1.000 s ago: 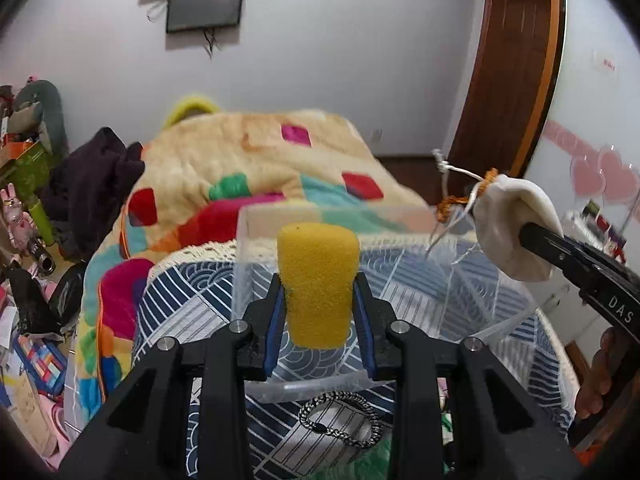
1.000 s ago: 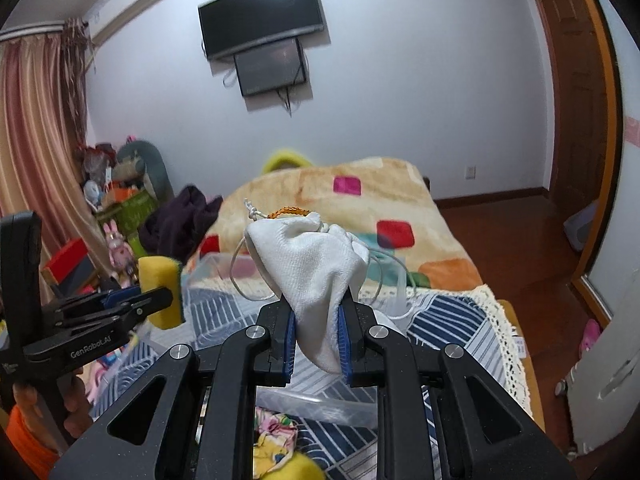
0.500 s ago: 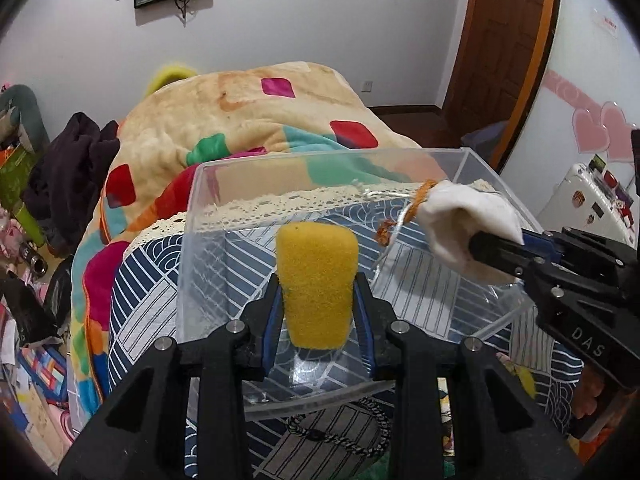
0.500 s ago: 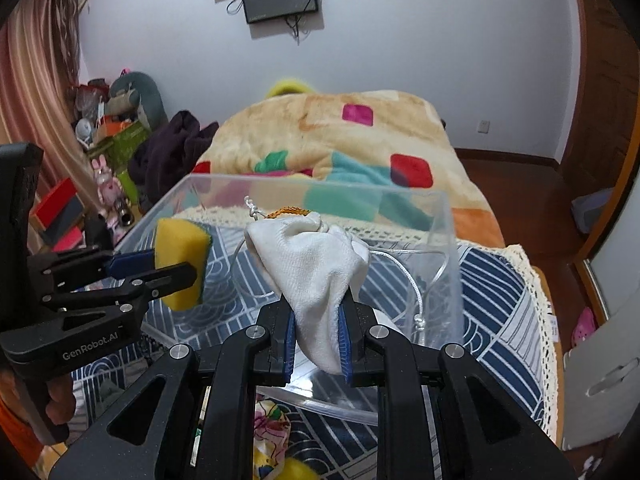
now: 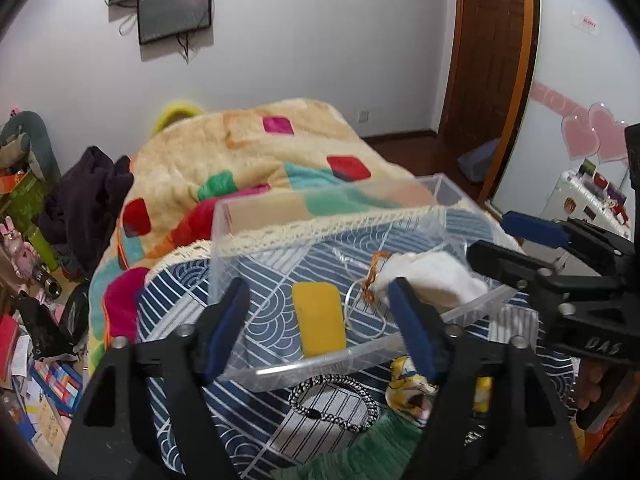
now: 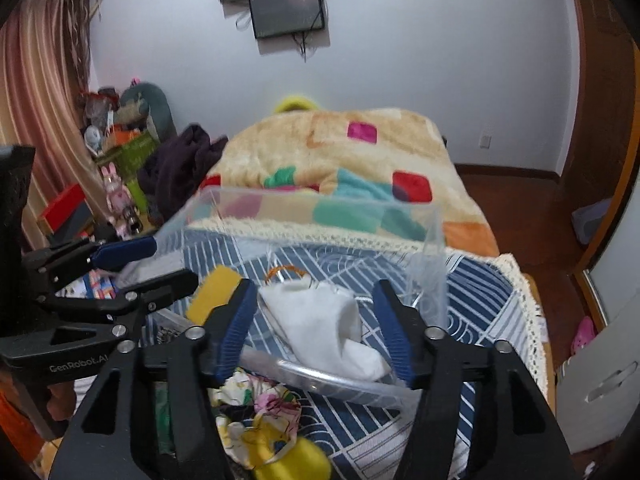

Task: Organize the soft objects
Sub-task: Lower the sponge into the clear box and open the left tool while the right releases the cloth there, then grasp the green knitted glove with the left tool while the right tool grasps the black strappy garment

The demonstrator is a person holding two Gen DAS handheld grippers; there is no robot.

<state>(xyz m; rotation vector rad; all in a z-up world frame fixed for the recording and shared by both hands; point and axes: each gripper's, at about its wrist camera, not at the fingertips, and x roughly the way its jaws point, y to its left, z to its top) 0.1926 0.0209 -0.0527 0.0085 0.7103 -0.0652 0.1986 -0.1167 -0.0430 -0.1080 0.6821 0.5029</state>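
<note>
Bedside clear bin [image 5: 240,224] holds sponge [image 5: 318,325], white pouch [image 6: 320,322]; jaws spread

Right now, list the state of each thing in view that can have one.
left hand-held gripper: open, empty
right hand-held gripper: open, empty
yellow sponge: released, lying in the box
white pouch: released, in the box
clear box: open-topped, holding both

White pouch [image 6: 324,320] and yellow sponge [image 6: 212,292] lie in clear box [image 6: 434,248]; jaws apart.
</note>
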